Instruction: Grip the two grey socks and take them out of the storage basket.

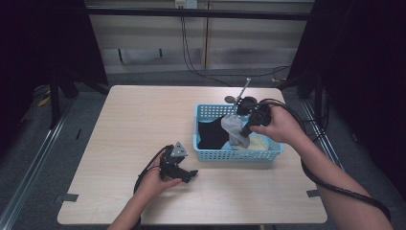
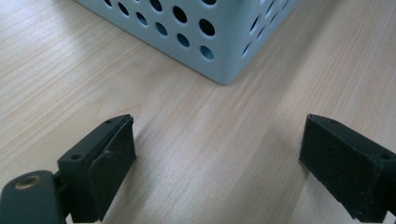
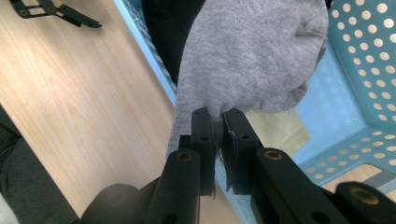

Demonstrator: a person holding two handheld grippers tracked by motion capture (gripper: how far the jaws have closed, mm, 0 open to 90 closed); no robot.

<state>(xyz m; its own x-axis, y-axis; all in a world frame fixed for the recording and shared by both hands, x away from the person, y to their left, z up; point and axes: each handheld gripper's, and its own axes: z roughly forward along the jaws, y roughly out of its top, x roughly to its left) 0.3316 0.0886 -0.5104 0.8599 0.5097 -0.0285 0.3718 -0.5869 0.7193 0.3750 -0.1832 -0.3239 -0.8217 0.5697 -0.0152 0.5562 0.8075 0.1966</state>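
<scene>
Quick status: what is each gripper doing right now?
Left gripper: open, holding nothing, low over the table near the basket corner.
Right gripper: shut on the grey sock, over the basket.

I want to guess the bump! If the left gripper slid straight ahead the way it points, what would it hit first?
Probably the blue basket: its near corner sits ahead of the open left gripper, with bare table between them.
</scene>
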